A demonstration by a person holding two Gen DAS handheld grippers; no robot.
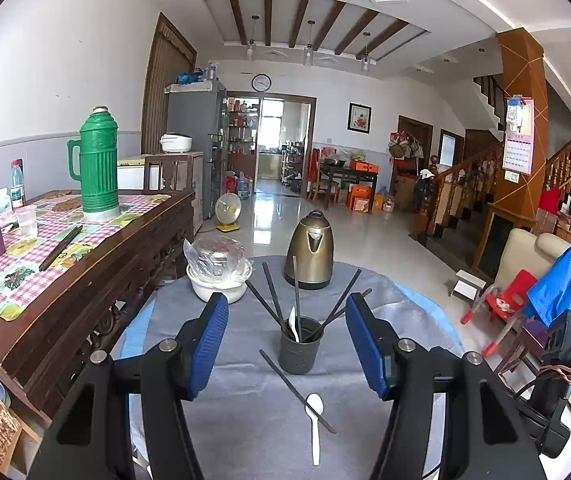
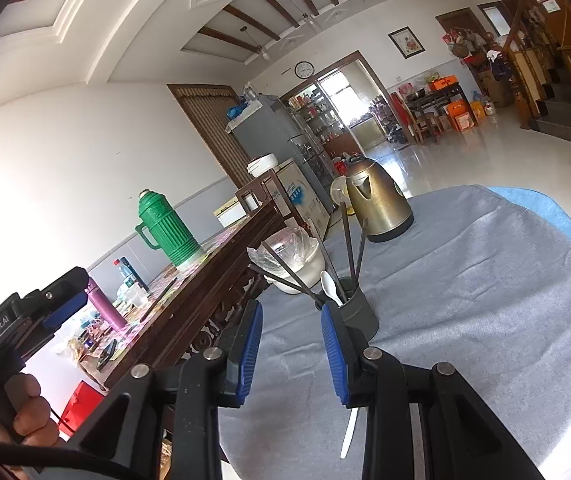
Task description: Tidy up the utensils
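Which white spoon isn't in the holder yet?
The white spoon on the cloth, lying flat nearest the left tongs, its bowl crossing a loose chopstick. The other spoon stands upright inside the dark holder.

Blue ribbed pads [image 1: 210,344] on black frames are noted on the left gripper [image 1: 287,344]; the same on the right gripper [image 2: 291,350]. Ahead of the fingers, a dark grey cup [image 1: 300,346] is recorded, with black chopsticks [image 1: 273,300] and a white spoon [image 1: 293,323]. Nearer, a second white spoon [image 1: 315,424] and a dark chopstick [image 1: 295,390] on a grey cloth [image 1: 245,420]. Beyond: a bronze kettle [image 1: 312,250], black-based. Left: a green flask [image 1: 97,160] on a red-and-white checked cloth [image 1: 37,240].
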